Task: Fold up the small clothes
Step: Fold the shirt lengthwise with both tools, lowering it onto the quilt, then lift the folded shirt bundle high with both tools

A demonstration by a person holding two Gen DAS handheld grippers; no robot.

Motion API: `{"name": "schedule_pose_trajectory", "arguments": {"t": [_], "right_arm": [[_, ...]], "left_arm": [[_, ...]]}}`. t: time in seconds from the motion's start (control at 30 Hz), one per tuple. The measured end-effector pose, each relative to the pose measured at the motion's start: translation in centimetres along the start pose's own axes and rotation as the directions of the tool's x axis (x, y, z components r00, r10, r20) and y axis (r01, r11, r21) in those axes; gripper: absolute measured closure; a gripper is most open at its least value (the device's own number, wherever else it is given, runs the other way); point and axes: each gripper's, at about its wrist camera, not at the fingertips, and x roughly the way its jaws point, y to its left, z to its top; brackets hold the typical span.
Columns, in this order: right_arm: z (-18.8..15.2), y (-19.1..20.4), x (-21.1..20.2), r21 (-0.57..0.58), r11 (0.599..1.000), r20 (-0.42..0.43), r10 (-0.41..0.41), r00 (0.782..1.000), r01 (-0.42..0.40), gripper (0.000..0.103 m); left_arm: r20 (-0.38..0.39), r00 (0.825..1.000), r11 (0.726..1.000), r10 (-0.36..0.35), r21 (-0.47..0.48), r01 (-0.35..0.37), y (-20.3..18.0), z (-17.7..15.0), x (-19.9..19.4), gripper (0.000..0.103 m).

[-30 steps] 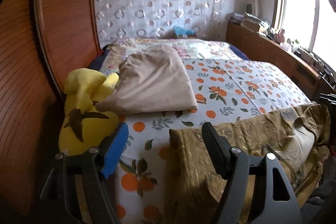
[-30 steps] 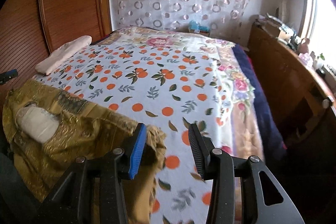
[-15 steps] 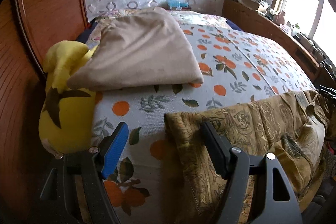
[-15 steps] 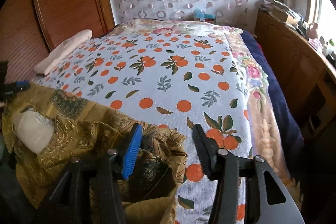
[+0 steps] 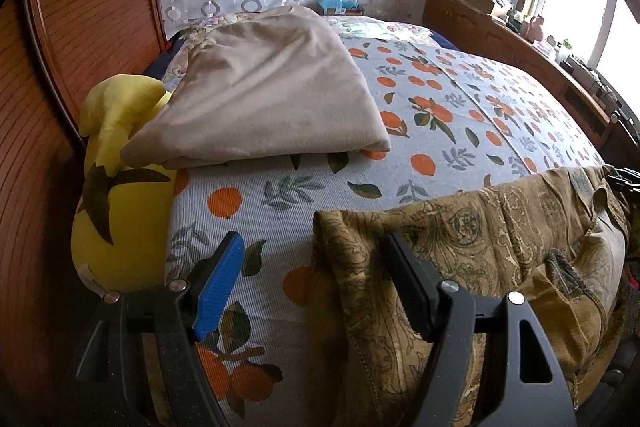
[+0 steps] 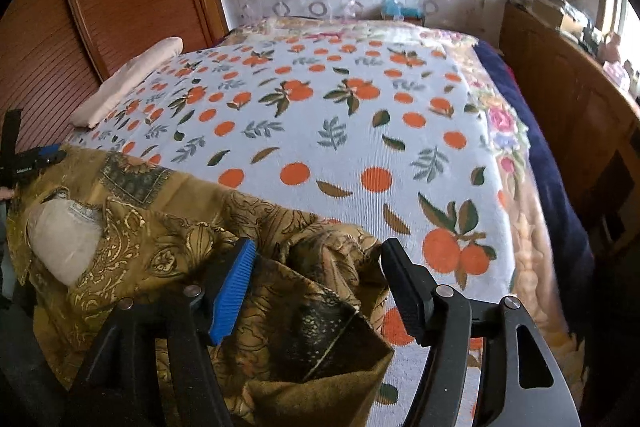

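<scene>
Between the spread fingers of the left hand-held gripper (image 5: 312, 291) lies one edge of the gold paisley garment (image 5: 480, 227), draped over the near edge of the bed (image 5: 440, 155); nothing is pinched. Ahead and to its left sit a folded beige cloth (image 5: 264, 95) and a yellow plush toy (image 5: 116, 187). Likewise released, the right hand-held gripper (image 6: 316, 287) straddles the garment's crumpled opposite end.

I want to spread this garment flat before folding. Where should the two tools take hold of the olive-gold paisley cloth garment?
Grip the olive-gold paisley cloth garment at its two outer edges: the left tool on the straight hemmed edge, the right tool on the bunched corner. Come in from the near bed edge, where it drapes over the orange-print bedspread.
</scene>
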Motion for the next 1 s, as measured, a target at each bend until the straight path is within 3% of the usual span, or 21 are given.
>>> {"name": "schedule_pose_trajectory", "arguments": {"t": [0.1, 0.17, 0.27, 0.33, 0.47, 0.6, 0.7, 0.77, 0.87, 1.0], "right_arm": [[0.3, -0.2, 0.2, 0.012, 1.000, -0.008, 0.009, 1.000, -0.009, 0.036], [0.4, -0.1, 0.3, 0.004, 1.000, -0.011, 0.008, 1.000, -0.008, 0.036], [0.5, 0.4, 0.5, -0.016, 1.000, -0.014, 0.013, 1.000, -0.013, 0.051], [0.4, 0.8, 0.6, -0.038, 0.999, -0.016, 0.035, 0.999, -0.036, 0.074], [0.1, 1.9, 0.4, -0.090, 0.995, -0.003, 0.038, 0.999, -0.038, 0.085], [0.0, 2.5, -2.1, -0.092, 0.993, 0.084, 0.082, 0.993, -0.074, 0.089], [0.6, 3.2, -5.1, -0.097, 0.993, 0.164, 0.085, 0.983, -0.069, 0.090], [1.2, 3.7, -7.4, -0.106, 0.992, 0.226, 0.095, 0.969, -0.073, 0.090], [2.4, 4.8, -11.6, -0.138, 0.988, 0.320, 0.115, 0.940, -0.074, 0.090], [4.3, 6.2, -17.3, -0.191, 0.980, 0.434, 0.129, 0.891, -0.049, 0.090]], "left_arm": [[-0.001, 1.000, 1.000, 0.003, 0.005, -0.003, 0.0, 0.0, 0.0, 0.030], [-0.001, 1.000, 1.000, -0.009, 0.009, 0.009, -0.1, 0.1, 0.0, 0.037], [-0.007, 0.999, 0.999, -0.042, 0.027, 0.042, -0.2, 0.3, -0.1, 0.052], [-0.021, 0.997, 0.996, -0.074, 0.042, 0.075, -0.7, 0.5, -0.2, 0.068], [-0.028, 0.998, 0.994, -0.062, 0.089, 0.064, -2.0, 0.4, -0.5, 0.088], [0.054, 0.993, 0.994, -0.101, 0.039, 0.099, -2.6, 0.7, -3.7, 0.094], [0.169, 0.974, 0.988, -0.153, 0.028, 0.150, -3.3, 1.3, -8.3, 0.095], [0.253, 0.950, 0.983, -0.182, 0.043, 0.177, -4.1, 1.8, -11.9, 0.095], [0.342, 0.918, 0.979, -0.202, 0.055, 0.195, -5.0, 2.8, -16.3, 0.095], [0.462, 0.860, 0.977, -0.215, 0.105, 0.188, -6.3, 4.8, -22.4, 0.095]]}}
